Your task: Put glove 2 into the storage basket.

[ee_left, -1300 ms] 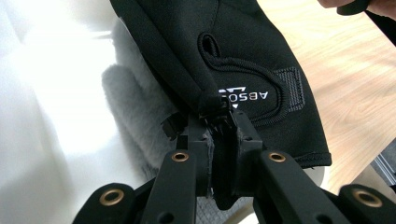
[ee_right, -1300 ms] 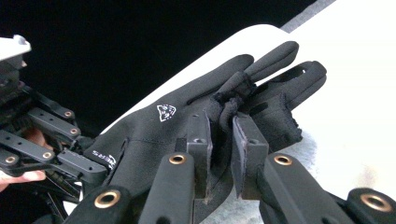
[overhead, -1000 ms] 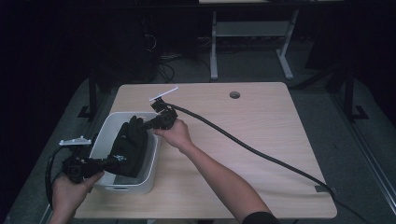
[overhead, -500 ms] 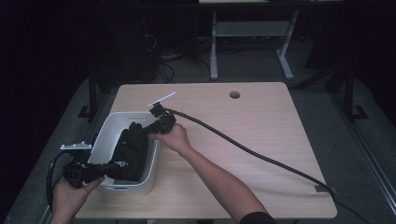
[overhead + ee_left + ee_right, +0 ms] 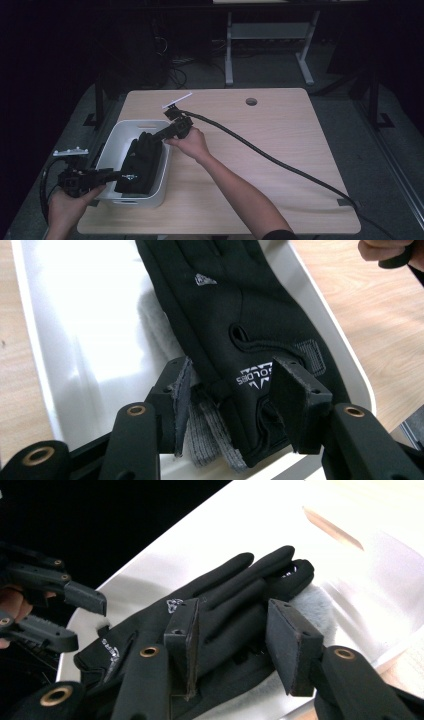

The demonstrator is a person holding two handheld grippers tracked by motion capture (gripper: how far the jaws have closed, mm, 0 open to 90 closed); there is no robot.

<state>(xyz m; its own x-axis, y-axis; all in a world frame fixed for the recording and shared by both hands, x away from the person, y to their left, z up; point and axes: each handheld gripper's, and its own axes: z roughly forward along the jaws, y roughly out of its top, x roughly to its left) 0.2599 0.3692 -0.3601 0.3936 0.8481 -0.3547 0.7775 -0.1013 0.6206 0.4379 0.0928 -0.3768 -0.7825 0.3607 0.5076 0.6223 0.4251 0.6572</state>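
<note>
On the pale wooden table (image 5: 280,150) we saw a white plastic tub (image 5: 116,145) holding a black fabric glove (image 5: 140,162) laid over grey knit fabric (image 5: 200,435). Our left gripper (image 5: 232,405) and right gripper (image 5: 232,640) had just been opening, jaws apart around the glove, pads clear.

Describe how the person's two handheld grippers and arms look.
Both the left gripper and the right gripper are black, each with two slim jaws carrying brass-coloured rivets and flat rectangular pads. A grey three-cornered plate tops the left one; a thick black cable trails from the right one. The forearms are bare, with a dark sleeve at the right upper arm.
</note>
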